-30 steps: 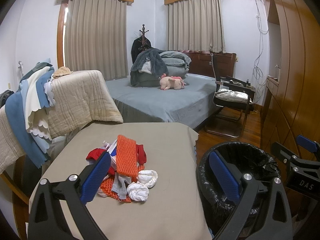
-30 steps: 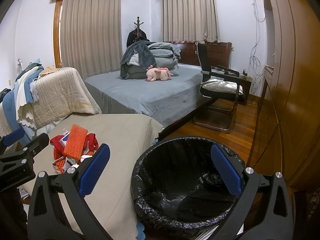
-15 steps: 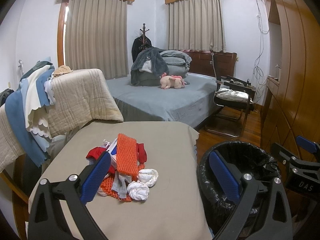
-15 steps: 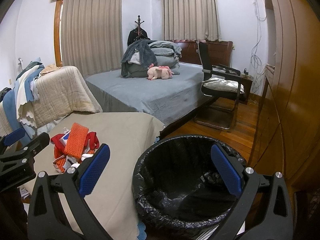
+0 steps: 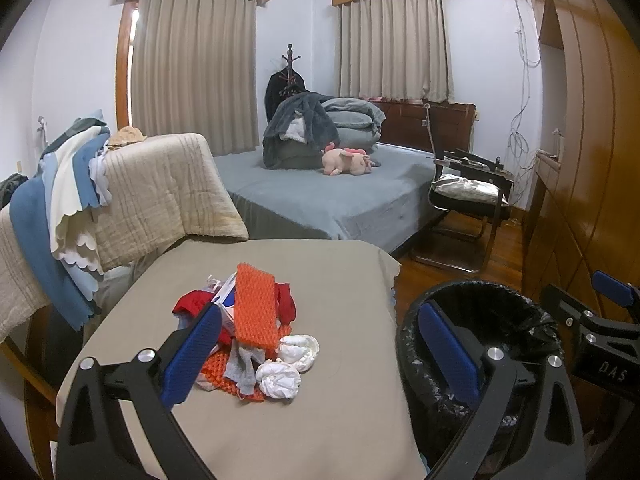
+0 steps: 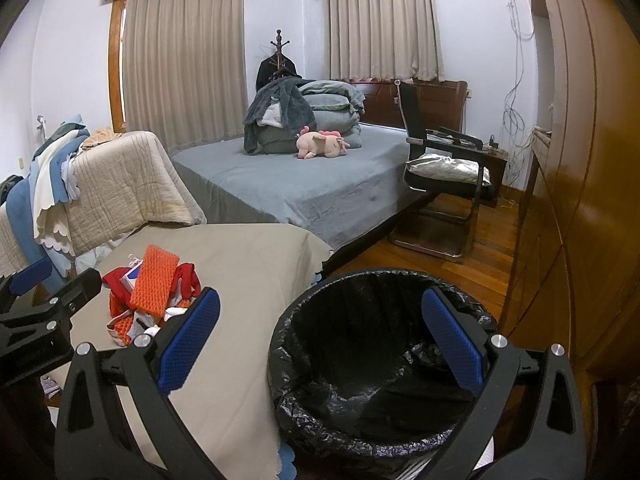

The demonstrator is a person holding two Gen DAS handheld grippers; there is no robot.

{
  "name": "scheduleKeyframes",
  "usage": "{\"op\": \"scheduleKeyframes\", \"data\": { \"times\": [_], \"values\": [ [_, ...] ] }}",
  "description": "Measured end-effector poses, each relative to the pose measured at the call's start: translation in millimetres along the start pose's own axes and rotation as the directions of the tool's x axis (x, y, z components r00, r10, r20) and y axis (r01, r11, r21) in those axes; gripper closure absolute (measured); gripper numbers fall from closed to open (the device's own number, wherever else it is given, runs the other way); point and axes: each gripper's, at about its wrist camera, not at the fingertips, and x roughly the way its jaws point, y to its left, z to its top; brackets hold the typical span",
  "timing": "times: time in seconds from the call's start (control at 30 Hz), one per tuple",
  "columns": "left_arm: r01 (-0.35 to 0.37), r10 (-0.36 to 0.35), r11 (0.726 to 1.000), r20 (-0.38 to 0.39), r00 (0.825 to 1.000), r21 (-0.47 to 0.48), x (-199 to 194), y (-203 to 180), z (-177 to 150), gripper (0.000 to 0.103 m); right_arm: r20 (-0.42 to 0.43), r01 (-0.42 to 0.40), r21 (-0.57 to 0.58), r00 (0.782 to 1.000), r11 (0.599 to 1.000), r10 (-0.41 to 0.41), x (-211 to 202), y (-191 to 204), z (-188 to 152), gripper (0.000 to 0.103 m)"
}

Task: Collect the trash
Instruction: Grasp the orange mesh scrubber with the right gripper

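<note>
A pile of trash sits on the beige-covered table (image 5: 320, 420): an orange foam net (image 5: 255, 307), red wrappers (image 5: 191, 304), a small white-and-blue box (image 5: 226, 304) and crumpled white tissues (image 5: 280, 378). The pile also shows in the right wrist view (image 6: 154, 282). My left gripper (image 5: 320, 354) is open and empty, a little short of the pile. A bin lined with a black bag (image 6: 380, 364) stands right of the table (image 6: 240, 272). My right gripper (image 6: 320, 338) is open and empty over the bin's near rim. The bin also shows in the left wrist view (image 5: 500, 320).
A chair draped with blankets (image 5: 132, 196) stands left of the table. A grey bed (image 5: 332, 200) with folded bedding and a pink plush toy lies behind. A black chair (image 5: 468, 208) stands on the wooden floor, and a wooden wardrobe (image 5: 588, 160) lines the right.
Both views have shifted only slightly; the scene sits a touch lower and nearer. Both grippers stay open and empty.
</note>
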Motion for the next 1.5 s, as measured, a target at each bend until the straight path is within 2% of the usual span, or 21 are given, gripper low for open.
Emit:
{"op": "scheduleKeyframes", "data": {
  "times": [0.4,0.63,0.93,1.1,1.27,1.5],
  "values": [
    [-0.031,0.030,0.999,-0.018,0.999,-0.024,11.8,18.8,-1.0,0.006,-0.015,-0.053,-0.013,0.999,0.999,0.052,36.5,28.9,-4.0,0.005],
    [-0.129,0.128,0.990,-0.039,0.991,-0.053,33.5,62.7,-8.6,0.006,-0.053,-0.120,-0.029,0.992,0.992,0.118,73.9,59.2,-0.4,0.005],
    [-0.242,0.236,0.966,-0.070,0.969,-0.089,65.6,128.0,-18.6,0.006,-0.117,-0.207,-0.075,0.973,0.976,0.197,133.0,117.8,-3.4,0.005],
    [-0.263,0.254,0.959,-0.088,0.963,-0.108,85.9,154.6,-24.1,0.006,-0.149,-0.257,-0.094,0.959,0.962,0.242,164.9,156.2,-7.2,0.005],
    [-0.247,0.234,0.961,-0.113,0.966,-0.123,103.1,173.2,-30.1,0.010,-0.200,-0.300,-0.121,0.941,0.946,0.272,192.0,191.1,-14.4,0.005],
    [-0.253,0.229,0.955,-0.161,0.960,-0.154,122.1,194.0,-45.4,0.011,-0.247,-0.354,-0.160,0.918,0.922,0.309,213.7,227.7,-23.9,0.008]
  ]
}}
